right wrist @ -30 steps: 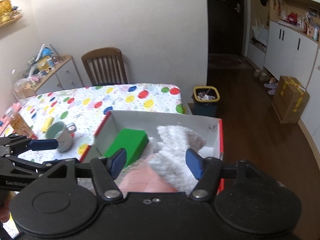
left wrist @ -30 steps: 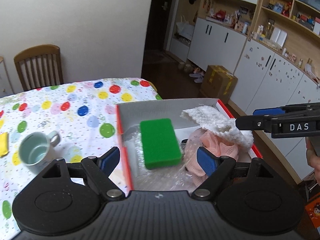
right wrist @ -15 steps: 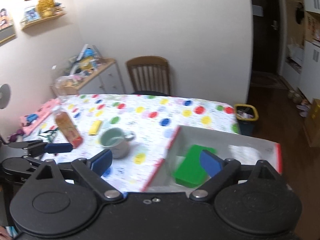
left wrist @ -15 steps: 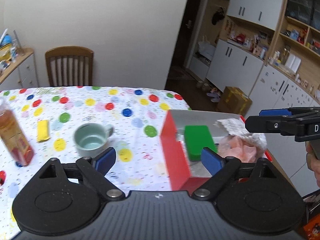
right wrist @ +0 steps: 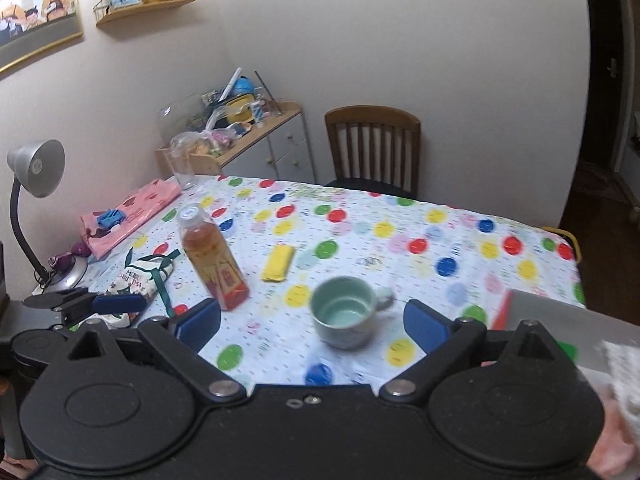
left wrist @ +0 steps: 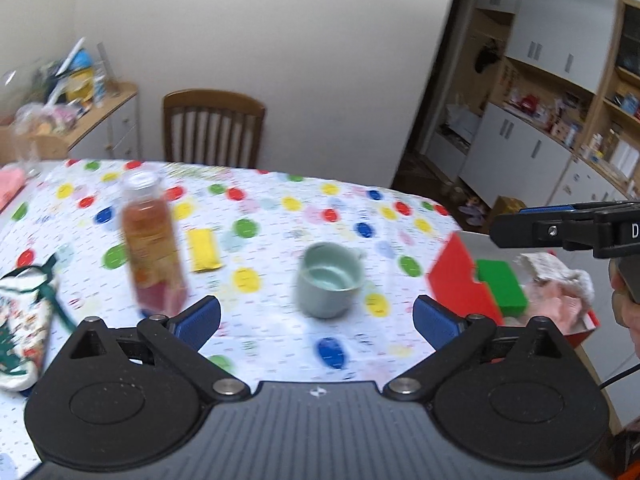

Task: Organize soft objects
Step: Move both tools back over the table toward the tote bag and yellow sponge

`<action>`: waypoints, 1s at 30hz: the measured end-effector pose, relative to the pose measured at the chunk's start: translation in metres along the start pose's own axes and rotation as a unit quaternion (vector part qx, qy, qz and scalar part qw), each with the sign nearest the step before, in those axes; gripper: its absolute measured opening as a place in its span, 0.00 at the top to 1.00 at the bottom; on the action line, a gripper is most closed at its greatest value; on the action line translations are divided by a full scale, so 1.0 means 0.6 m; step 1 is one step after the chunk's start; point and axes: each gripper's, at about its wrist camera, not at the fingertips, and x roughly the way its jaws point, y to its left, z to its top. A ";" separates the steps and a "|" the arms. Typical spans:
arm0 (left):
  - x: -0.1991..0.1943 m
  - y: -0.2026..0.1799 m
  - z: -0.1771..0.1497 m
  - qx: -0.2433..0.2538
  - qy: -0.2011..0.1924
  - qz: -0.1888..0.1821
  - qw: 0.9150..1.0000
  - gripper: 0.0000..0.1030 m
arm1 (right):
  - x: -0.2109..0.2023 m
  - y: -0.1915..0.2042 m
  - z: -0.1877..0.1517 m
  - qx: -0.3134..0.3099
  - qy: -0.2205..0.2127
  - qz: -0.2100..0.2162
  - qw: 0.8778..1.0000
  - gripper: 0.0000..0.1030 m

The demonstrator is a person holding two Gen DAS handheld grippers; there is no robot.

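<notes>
A red box [left wrist: 456, 280] at the table's right end holds a green sponge [left wrist: 502, 288], a white fluffy cloth [left wrist: 556, 270] and a pink cloth [left wrist: 560, 306]. A yellow sponge [left wrist: 205, 250] lies mid-table; it also shows in the right wrist view [right wrist: 279, 262]. A Christmas-print fabric pouch [right wrist: 140, 280] lies at the left. My left gripper [left wrist: 316, 318] is open and empty above the table, left of the box. My right gripper [right wrist: 312, 322] is open and empty near the box's near-left corner.
A pale green mug [right wrist: 346, 318] stands just ahead of both grippers. A bottle of orange drink [right wrist: 212, 258] stands left of it. A pink bag [right wrist: 128, 210], a glass [right wrist: 180, 164] and a desk lamp [right wrist: 36, 168] are at the far left. A wooden chair [right wrist: 372, 148] is behind the table.
Both grippers have swung left, away from the box and toward the middle of the table. The bottle, yellow sponge and pouch have come into view.
</notes>
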 end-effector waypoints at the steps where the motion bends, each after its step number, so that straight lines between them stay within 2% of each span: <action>1: -0.003 0.023 -0.001 -0.007 0.001 0.002 1.000 0.00 | 0.012 0.010 0.004 -0.001 0.001 0.002 1.000 0.05; 9: -0.029 0.194 -0.013 -0.056 -0.005 0.043 0.997 0.00 | 0.130 0.079 0.045 -0.004 0.026 0.005 1.000 0.05; 11: -0.033 0.229 -0.017 -0.056 -0.005 0.047 0.997 0.00 | 0.159 0.094 0.053 -0.005 0.032 0.000 0.999 0.05; 13: -0.036 0.259 -0.022 -0.053 -0.006 0.072 0.996 0.00 | 0.190 0.103 0.061 -0.002 0.037 -0.002 0.999 0.05; 20: -0.039 0.364 -0.036 -0.083 -0.002 0.126 0.989 0.00 | 0.289 0.112 0.084 0.008 0.065 -0.028 0.997 0.05; 24: -0.035 0.410 -0.043 -0.095 0.004 0.146 0.985 0.00 | 0.346 0.100 0.093 0.042 0.089 -0.034 0.995 0.07; 30: -0.003 0.469 -0.055 -0.103 0.036 0.176 0.978 0.00 | 0.430 0.089 0.100 0.069 0.125 -0.044 0.989 0.12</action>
